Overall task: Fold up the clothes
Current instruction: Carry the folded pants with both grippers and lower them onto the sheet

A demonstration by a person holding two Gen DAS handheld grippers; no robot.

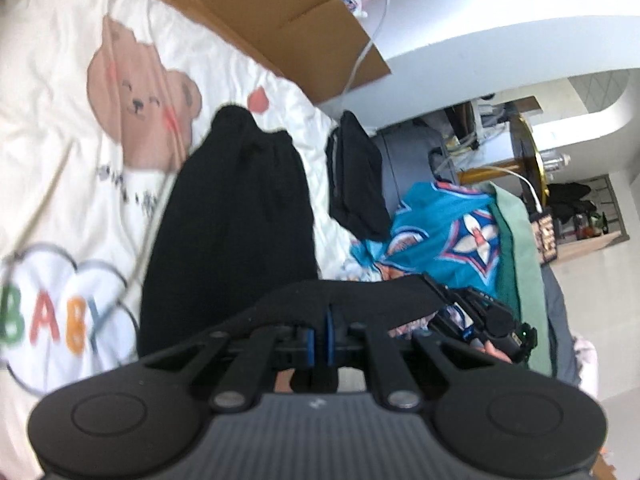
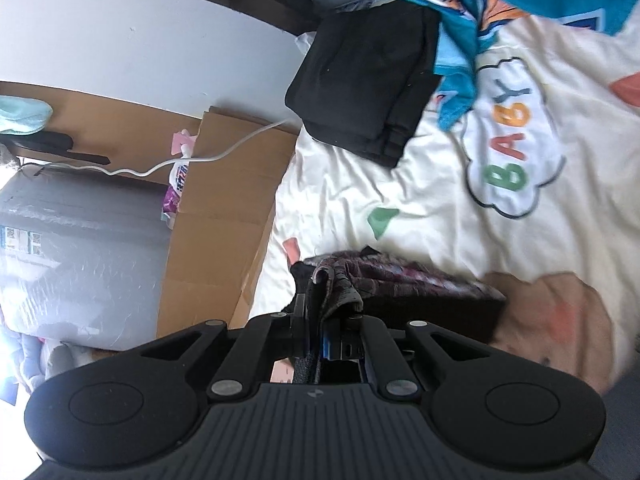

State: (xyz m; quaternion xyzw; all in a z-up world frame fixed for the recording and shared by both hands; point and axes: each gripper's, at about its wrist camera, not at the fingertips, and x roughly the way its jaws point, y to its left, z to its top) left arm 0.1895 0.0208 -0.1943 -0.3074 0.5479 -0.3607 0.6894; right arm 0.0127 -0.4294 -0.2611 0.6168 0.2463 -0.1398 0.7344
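1. The left gripper (image 1: 320, 330) is pinched shut on an edge of the big black soft garment (image 1: 232, 232), which lies on the cream bear-print quilt (image 1: 60, 128).
2. The right gripper (image 2: 320, 312) is pinched shut on a dark garment with a maroon patterned edge (image 2: 384, 284), near on the quilt.
3. Two pinched spots probably let the person lay a neat fold.
4. A folded black pile (image 2: 360, 84) waits far off.

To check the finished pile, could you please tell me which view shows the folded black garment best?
The right wrist view: the folded black garment shows whole, layers visible. The left wrist view shows it smaller, farther off.
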